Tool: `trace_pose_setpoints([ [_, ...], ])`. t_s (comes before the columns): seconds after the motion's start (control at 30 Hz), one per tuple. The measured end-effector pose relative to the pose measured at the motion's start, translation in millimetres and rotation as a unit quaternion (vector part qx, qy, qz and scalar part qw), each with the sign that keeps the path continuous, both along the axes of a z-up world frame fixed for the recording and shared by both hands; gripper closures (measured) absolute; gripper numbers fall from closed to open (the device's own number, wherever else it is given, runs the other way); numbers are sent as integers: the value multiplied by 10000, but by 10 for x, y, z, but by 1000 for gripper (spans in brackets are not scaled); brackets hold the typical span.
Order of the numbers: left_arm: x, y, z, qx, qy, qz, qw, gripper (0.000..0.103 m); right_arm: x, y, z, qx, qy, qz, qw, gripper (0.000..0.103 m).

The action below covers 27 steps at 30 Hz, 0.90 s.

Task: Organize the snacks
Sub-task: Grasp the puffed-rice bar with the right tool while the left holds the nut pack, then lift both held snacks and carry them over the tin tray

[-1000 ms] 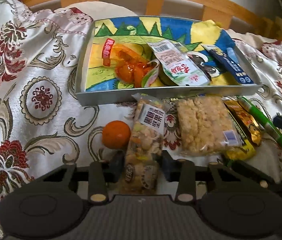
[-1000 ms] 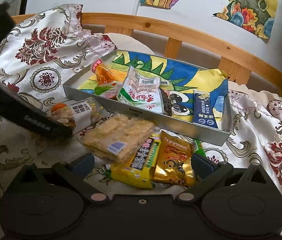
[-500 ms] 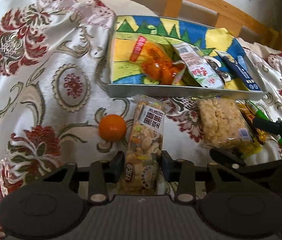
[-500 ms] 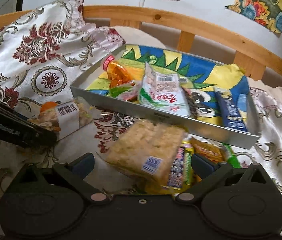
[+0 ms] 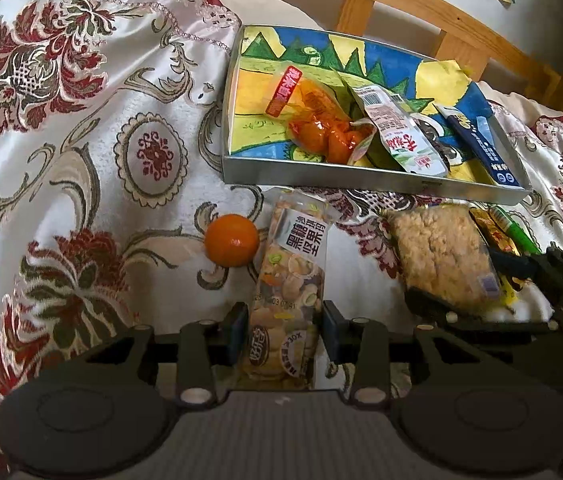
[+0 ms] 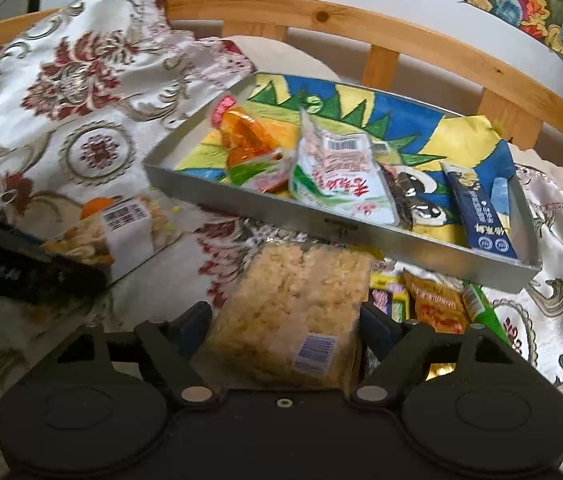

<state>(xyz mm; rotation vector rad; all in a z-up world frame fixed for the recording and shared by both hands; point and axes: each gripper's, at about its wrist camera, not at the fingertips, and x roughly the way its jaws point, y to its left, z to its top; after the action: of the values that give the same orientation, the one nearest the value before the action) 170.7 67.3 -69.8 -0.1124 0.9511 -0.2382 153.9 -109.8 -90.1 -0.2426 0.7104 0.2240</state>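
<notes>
Here, left gripper [image 5: 284,326] pinching nut packet [image 5: 290,288], right gripper [image 6: 283,330] closing — rice-crisp pack [image 6: 289,312].

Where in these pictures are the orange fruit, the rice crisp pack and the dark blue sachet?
orange fruit [image 5: 232,240], left wrist view, middle of its peel.
rice crisp pack [image 6: 293,304], right wrist view, centre of the clear wrapper.
dark blue sachet [image 6: 479,210], right wrist view, mid printed face.

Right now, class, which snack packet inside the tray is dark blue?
The long narrow packet lying at the tray's right end. The other packets in the tray are an orange one and a white one with red writing.
</notes>
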Motion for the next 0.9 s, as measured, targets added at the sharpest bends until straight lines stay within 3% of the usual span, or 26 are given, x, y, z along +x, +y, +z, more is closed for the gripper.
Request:
trace_pose_setpoints([
  [0.2, -171, -37, 36, -43, 168, -158, 9997, 62, -319, -46, 102, 194, 306, 430, 9984, 22],
  [0.37, -223, -114, 64, 194, 130, -350, 9991, 61, -494, -92, 158, 237, 372, 658, 9969, 16],
  [0.47, -139, -136, 75, 178, 128, -287, 9993, 46, -456, -68, 164, 240, 385, 597, 9972, 10],
  [0.6, -13, -158, 56, 221, 125, -148, 9996, 44, -350, 20, 93, 66, 435, 435, 9981, 9],
  [0.73, 21, -171, 6, 233, 253, -98, 9994, 52, -256, 50, 21, 131, 559, 148, 9982, 10],
  [0.8, -21, -194, 5, 260, 255, -172, 9992, 62, -267, 74, 3, 82, 554, 108, 9984, 18],
  [0.9, -104, -252, 22, 363, 266, -288, 9986, 62, -338, 87, 9, -62, 507, 160, 9986, 26],
])
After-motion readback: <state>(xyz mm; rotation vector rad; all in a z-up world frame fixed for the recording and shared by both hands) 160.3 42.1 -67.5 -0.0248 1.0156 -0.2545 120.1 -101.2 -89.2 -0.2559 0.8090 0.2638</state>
